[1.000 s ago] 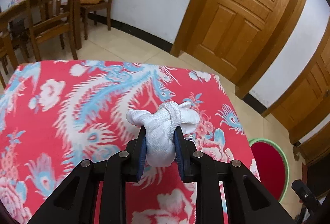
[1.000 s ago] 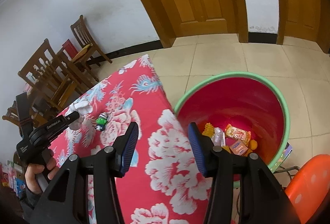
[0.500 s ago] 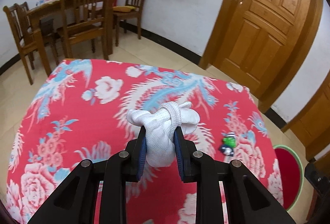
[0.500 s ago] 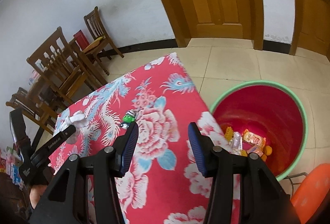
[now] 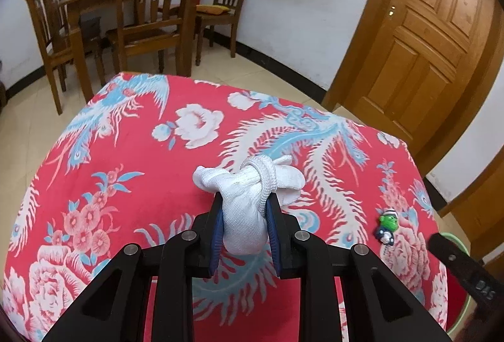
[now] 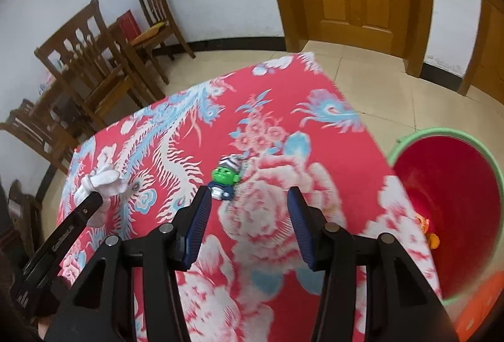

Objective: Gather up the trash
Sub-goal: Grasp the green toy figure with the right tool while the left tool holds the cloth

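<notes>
While left fingers (image 5: 245, 231) grip a white glove (image 5: 249, 194), right fingers (image 6: 249, 225) gape; lettering seems illegible.

Tablecloth (image 5: 126, 153): matt woven cloth, red, printed with flowers and phoenixes.
White bundle (image 5: 249, 200): knotted knit cloth, ribbed, soft and matt, above the tablecloth.
Left gripper (image 5: 244, 235): matt black plastic arms, ridged blue pads, shiny metal pins.
Right gripper (image 6: 247, 227): same matt black plastic, ridged blue pads.
Green figure (image 6: 224, 179): on the tablecloth, seemingly glossy plastic; view blurred.
Basin (image 6: 447, 184): beside the tablecloth, smooth glossy plastic.
Chairs (image 5: 154, 5): beyond the tablecloth, varnished wood.
</notes>
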{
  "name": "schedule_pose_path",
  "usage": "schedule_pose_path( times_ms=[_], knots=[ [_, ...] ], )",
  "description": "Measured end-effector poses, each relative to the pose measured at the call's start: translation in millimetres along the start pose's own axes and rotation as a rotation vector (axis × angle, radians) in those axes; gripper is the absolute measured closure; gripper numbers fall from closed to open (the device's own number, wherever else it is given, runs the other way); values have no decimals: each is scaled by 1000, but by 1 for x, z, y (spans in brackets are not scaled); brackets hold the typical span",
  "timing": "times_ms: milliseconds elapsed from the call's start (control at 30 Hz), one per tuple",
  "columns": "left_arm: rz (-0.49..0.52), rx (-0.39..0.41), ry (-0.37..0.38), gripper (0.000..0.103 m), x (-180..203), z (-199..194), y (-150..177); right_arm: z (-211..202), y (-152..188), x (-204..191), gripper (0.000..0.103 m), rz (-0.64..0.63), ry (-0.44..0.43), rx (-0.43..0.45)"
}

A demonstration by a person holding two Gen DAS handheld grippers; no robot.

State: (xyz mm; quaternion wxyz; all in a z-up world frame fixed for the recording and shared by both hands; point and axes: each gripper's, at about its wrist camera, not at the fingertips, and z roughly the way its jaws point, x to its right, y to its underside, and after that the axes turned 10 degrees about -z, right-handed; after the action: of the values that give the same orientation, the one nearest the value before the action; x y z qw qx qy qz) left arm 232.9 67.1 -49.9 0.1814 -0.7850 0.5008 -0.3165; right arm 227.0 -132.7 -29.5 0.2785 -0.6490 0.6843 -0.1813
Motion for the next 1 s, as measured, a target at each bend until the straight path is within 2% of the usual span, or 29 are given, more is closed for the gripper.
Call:
schedule_pose_path(
  times_ms=[200,567,633,767,1000],
  knots=[
    [-15,-2,-5,78,-5,2,1,36,-6,-16,51,-25,10,-39],
    [-30,-18,-3,78,-9,7,3,60,-10,-30,52,-61,49,-55],
    [-31,-18,-2,78,-9,7,3,62,-11,-33,54,-74,63,-52],
    [-32,-20,0,78,-9,7,3,64,-11,-39,70,-114,97,-49],
    [-28,-17,6,78,-8,6,3,60,-10,-31,72,-94,62,-63]
  ],
)
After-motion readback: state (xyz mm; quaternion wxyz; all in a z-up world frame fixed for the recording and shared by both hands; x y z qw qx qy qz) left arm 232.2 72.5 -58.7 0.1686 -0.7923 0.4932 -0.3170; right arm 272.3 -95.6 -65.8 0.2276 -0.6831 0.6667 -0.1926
